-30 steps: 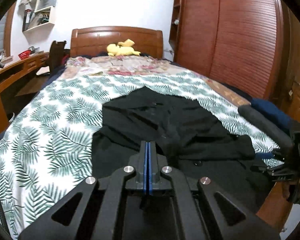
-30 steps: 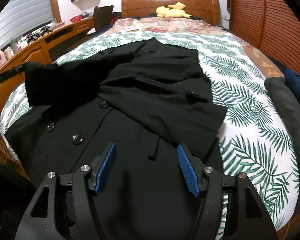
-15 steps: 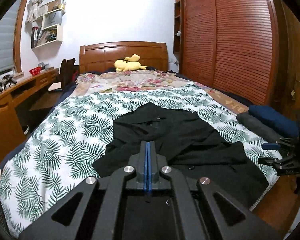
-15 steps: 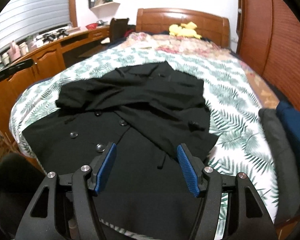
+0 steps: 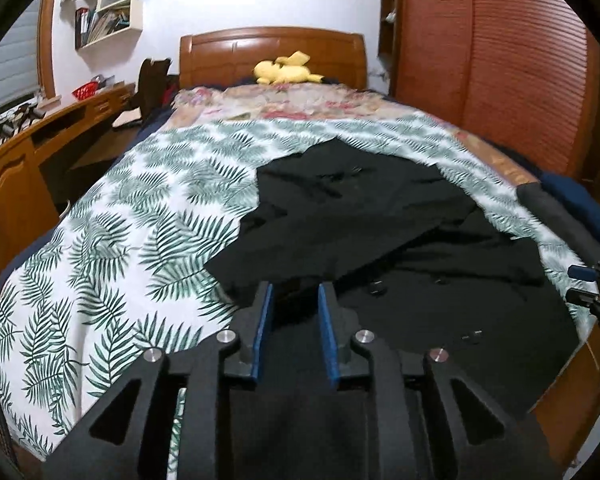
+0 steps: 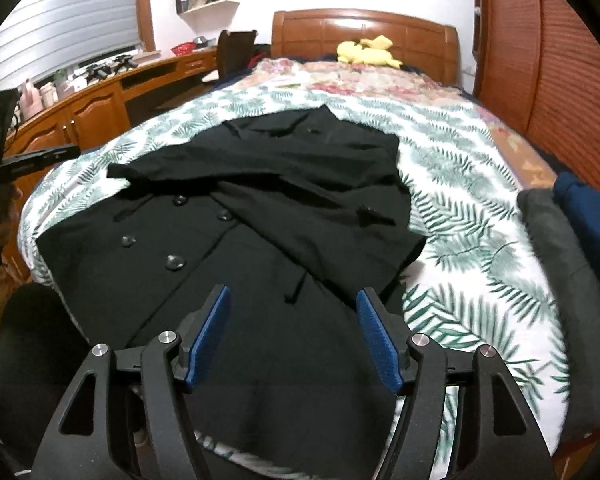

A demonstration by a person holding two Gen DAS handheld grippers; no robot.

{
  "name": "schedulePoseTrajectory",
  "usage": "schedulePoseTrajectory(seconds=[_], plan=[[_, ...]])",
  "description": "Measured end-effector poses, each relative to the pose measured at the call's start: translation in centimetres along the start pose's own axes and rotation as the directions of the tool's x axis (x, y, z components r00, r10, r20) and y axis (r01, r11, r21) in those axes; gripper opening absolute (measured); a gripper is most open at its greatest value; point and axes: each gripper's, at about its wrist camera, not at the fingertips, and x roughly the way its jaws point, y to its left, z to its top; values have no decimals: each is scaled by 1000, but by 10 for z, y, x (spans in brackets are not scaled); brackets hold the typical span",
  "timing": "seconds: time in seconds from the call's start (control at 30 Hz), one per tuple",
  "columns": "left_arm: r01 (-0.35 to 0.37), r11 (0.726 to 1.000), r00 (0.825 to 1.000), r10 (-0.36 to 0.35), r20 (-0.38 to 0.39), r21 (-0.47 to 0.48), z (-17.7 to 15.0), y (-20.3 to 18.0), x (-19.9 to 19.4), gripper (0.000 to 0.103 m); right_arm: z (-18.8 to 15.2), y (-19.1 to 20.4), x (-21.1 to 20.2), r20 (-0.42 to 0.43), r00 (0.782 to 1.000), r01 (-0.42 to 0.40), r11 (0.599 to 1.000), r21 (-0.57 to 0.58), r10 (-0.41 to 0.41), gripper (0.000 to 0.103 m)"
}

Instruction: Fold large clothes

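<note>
A large black double-breasted coat [image 6: 260,208] lies spread on the bed, both sleeves folded across its front, hem hanging over the near edge. In the left wrist view the coat [image 5: 400,240] fills the right half of the bed. My left gripper [image 5: 294,300] is partly open and empty, just above the coat's left sleeve end. My right gripper [image 6: 292,312] is wide open and empty, above the coat's lower front. The right gripper also shows at the right edge of the left wrist view [image 5: 588,284].
The bed has a fern-print cover [image 5: 120,240] and a wooden headboard [image 5: 272,56] with a yellow plush toy [image 5: 286,72]. Folded grey and blue clothes [image 6: 556,240] lie on the bed's right side. A wooden desk [image 6: 100,108] runs along the left; a wardrobe [image 5: 500,60] stands right.
My left gripper has opened from shut and dropped closer to the coat's sleeve. My right gripper stayed open and moved nearer the coat's lower front.
</note>
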Motion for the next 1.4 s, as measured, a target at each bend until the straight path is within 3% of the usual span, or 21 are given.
schedulePoseTrajectory(seconds=[0.47,0.83,0.97,1.0,1.13,1.4], plan=[[-34,999,997,34,-76,4,0,24,57,29,7,-18,85,-52,999,2,998,59,2,67],[-27,999,993,24,-119,-29,-5,34,82,30,-6,-13,100,-12,999,40,999,12,-39,68],[-29,1000,992,29,-119,4,-3,30,85,29,-8,-15,102,1,999,38,999,12,-38,69],[-35,999,993,38,-115,28,-2,26,86,29,-8,-15,103,2,999,36,999,15,-36,69],[-50,996,992,58,-109,74,0,20,85,1,-9,-14,103,6,999,38,999,14,-38,69],[37,996,999,-35,-32,76,8,-13,24,0,-4,-13,88,-21,999,47,999,16,-47,69]])
